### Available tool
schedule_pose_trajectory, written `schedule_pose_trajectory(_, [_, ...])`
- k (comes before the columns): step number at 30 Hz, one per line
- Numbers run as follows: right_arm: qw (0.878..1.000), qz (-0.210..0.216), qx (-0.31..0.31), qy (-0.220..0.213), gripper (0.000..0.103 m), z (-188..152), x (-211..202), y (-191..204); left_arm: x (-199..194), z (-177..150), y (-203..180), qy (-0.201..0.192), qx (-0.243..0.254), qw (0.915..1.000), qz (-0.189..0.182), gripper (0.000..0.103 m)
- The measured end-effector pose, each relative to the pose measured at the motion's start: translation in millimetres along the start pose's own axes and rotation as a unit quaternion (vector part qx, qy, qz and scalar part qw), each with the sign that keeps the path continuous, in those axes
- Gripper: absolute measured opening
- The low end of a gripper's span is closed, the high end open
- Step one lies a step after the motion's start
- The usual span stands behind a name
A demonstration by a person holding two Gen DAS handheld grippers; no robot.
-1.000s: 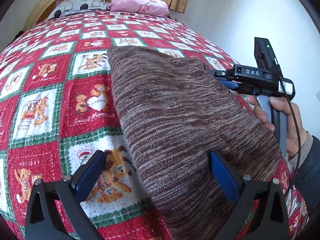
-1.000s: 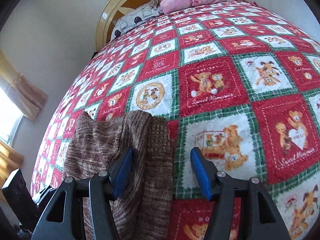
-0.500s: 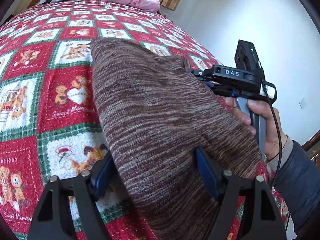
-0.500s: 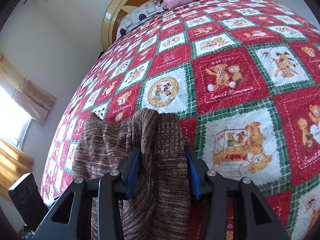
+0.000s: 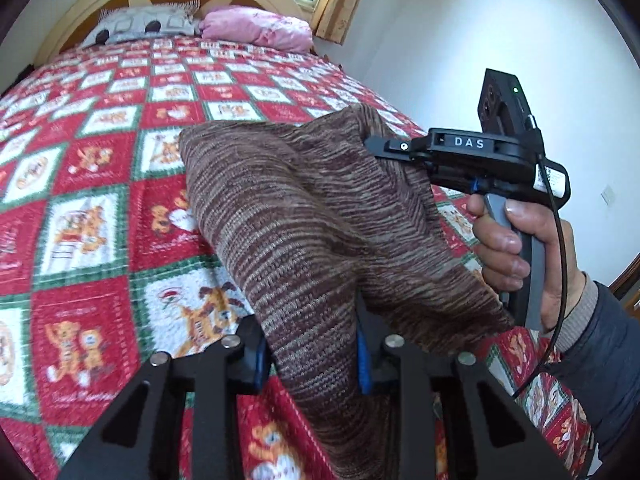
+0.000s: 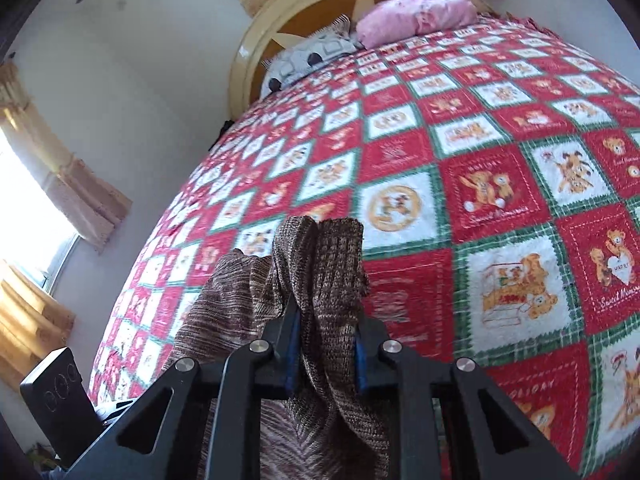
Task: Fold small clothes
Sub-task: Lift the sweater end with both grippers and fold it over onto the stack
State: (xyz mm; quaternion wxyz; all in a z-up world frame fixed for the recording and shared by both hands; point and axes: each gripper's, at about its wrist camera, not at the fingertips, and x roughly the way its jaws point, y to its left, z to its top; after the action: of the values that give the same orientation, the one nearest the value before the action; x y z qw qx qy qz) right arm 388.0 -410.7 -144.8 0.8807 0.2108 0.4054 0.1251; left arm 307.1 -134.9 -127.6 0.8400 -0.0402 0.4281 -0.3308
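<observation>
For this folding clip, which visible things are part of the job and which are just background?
Part of the job:
- brown knit garment, bunched between both sets of blue pads
- left gripper, jaws closing on the knit
- right gripper, jaws closing on the knit

Just there:
- red teddy-bear quilt under the garment
- pink pillow
- grey patterned pillow
- headboard

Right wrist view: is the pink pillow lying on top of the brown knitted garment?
No: the pink pillow lies by the headboard, far from the brown knitted garment.
</observation>
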Motion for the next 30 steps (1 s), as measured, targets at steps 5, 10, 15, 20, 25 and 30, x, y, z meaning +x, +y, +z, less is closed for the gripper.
schedule_pose_trajectory(5, [1.000,0.020,-0.002,-0.006,0.021,-6.1,-8.3,28.4,-31.7,-10.5,5.7,-0.014,-0.005,0.9998,0.009,0.034])
schedule_pose_trajectory(10, [0.999,0.042,-0.016,-0.001,0.021,-17.5,-9.0,60.1,-55.4,-22.3,18.3,-0.021,-0.010,0.9993,0.030,0.034])
schedule_pose_trajectory(15, [0.997,0.067,-0.030,0.006,0.021,-32.9,-7.2,97.0,-84.2,-36.0,32.2,-0.030,-0.014,0.9984,0.046,0.034])
schedule_pose_trajectory(20, [0.995,0.087,-0.050,0.013,0.021,-46.8,-0.2,136.9,-109.8,-48.9,50.4,-0.039,-0.028,0.9967,0.066,0.034])
schedule_pose_trajectory(25, [0.992,0.107,-0.065,0.023,0.021,-57.7,12.7,173.3,-134.0,-63.1,69.4,-0.043,-0.041,0.9943,0.088,0.034])
schedule_pose_trajectory(30, [0.989,0.122,-0.074,0.035,0.021,-67.5,31.1,205.1,-158.0,-77.0,85.4,-0.052,-0.050,0.9914,0.109,0.034])
